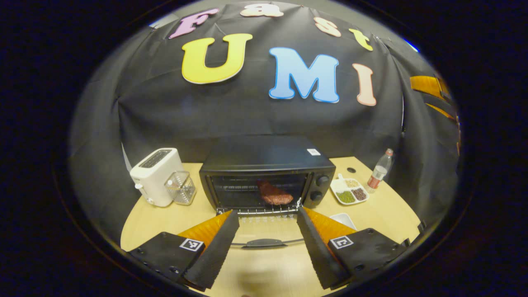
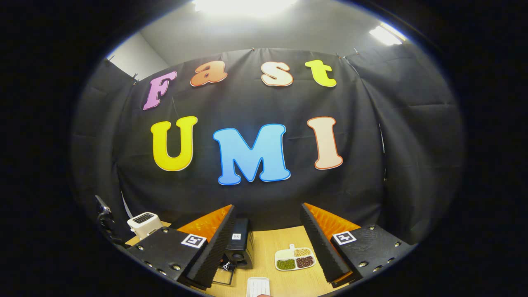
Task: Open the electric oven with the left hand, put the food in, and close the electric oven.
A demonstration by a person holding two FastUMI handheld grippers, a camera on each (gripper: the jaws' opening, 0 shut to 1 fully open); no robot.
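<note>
Left gripper view: meat (image 1: pixel 275 194) inside open oven (image 1: pixel 267 173), mid-frame, beyond the wide, empty left tool (image 1: pixel 267 220).
Right gripper view: right tool (image 2: pixel 267 231) wide, empty; oven low left.

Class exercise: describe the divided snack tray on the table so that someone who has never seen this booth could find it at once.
Start at the black electric oven in the middle of the wooden table, its door folded down. Look just past the side with the two knobs: the divided tray lies flat there, before a plastic bottle. It alone is white with three compartments holding pale, green and dark red-brown grains.
</note>
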